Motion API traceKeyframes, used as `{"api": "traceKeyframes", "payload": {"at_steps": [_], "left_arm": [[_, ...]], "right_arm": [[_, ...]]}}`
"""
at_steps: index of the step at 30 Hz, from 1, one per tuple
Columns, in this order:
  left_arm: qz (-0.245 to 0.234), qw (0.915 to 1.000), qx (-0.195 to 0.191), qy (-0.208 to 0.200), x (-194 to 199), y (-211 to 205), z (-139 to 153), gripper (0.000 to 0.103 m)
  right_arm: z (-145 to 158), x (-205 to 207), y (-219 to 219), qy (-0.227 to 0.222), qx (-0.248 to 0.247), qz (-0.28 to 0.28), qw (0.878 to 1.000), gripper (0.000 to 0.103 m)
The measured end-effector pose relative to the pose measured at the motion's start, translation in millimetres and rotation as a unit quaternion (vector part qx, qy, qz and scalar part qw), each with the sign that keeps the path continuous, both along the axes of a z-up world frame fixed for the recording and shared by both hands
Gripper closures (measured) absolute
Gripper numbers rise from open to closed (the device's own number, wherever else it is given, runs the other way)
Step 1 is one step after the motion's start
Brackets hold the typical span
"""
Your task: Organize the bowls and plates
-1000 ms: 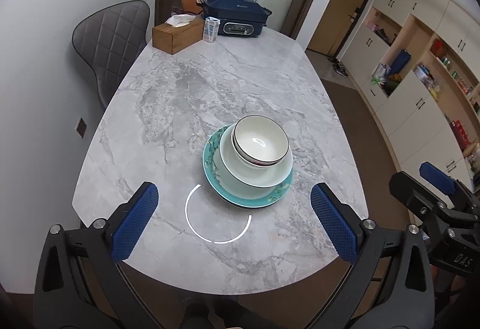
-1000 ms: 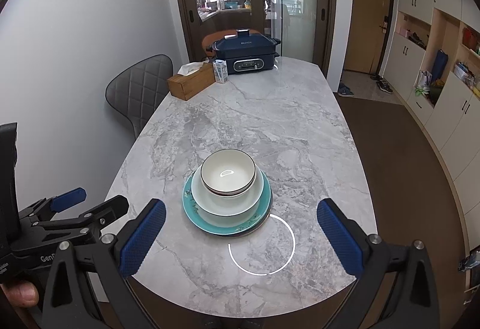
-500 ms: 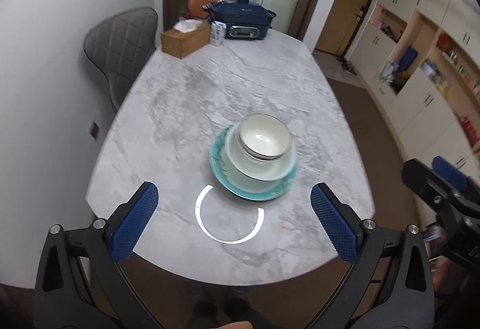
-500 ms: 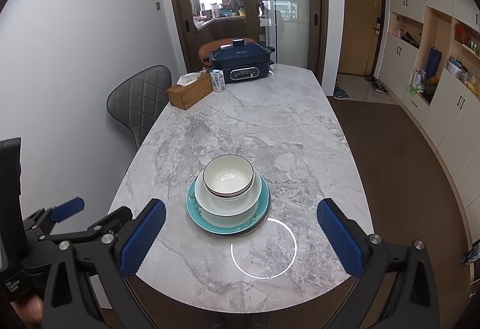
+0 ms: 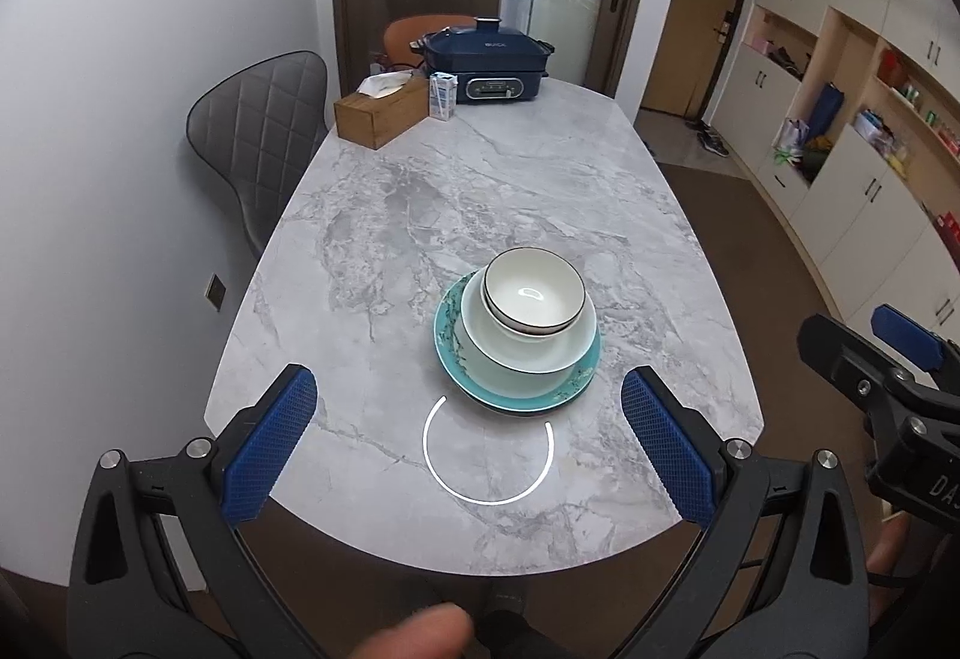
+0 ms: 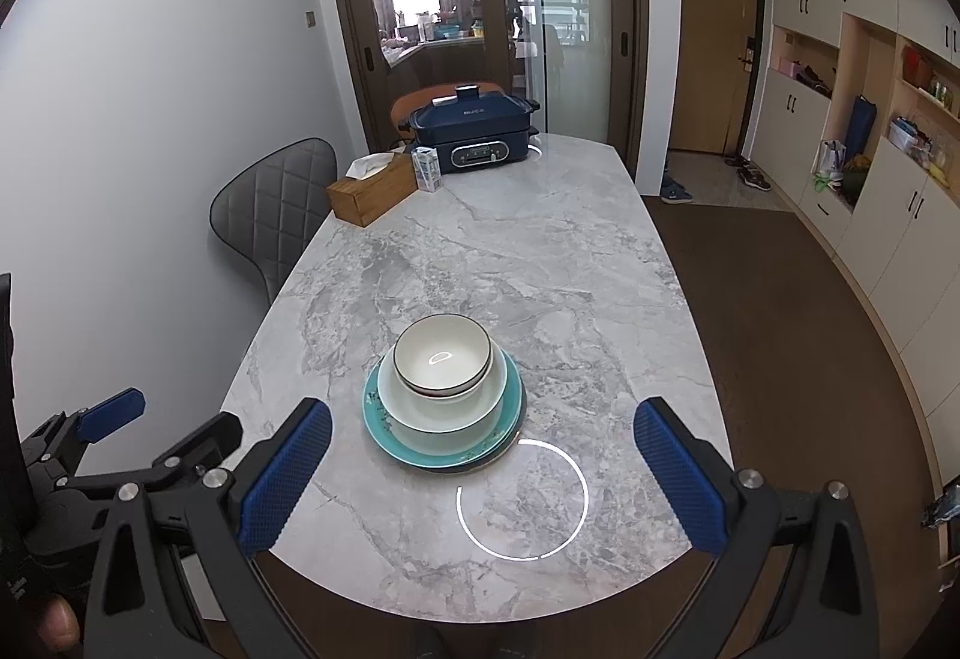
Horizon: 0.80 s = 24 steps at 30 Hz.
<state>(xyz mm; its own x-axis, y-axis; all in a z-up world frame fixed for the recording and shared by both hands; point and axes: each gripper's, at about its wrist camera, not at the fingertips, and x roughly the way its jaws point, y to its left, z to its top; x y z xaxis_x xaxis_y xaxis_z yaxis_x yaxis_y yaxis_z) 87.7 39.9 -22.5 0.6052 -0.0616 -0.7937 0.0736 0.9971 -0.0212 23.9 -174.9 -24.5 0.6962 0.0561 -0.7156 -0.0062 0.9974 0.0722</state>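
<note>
At the marble table's (image 5: 420, 215) far end, toward twelve o'clock, we see a navy electric cooker (image 5: 487, 66). At its eight o'clock stands a small carton (image 5: 442, 96), touching a wooden tissue box (image 5: 383, 114). We find a grey quilted chair (image 5: 264, 131) at ten o'clock and cabinets with open shelves (image 5: 852, 131) at two o'clock.

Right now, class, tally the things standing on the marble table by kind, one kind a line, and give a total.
Bowls: 2, a dark-rimmed white bowl nested in a wider pale bowl
Plates: 1, the teal plate under them; the right wrist view hints at a darker rim beneath, unclear
Tissue boxes: 1, wooden
Cartons: 1
Electric cookers: 1, navy
Total: 6
</note>
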Motion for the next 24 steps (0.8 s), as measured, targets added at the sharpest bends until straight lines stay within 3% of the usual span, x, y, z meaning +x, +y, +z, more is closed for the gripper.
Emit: {"api": "traceKeyframes", "payload": {"at_steps": [3, 24], "left_arm": [[0.003, 0.9999, -0.015, -0.006, -0.2, 1.4, 5.3, 0.000], [0.019, 0.9998, 0.006, -0.004, -3.8, -3.1, 5.0, 0.000]], "right_arm": [[0.7, 0.1, -4.9, 0.001, 0.002, -0.005, 1.000, 0.000], [-2.2, -0.1, -8.4, 0.006, -0.001, 0.001, 1.000, 0.000]]}}
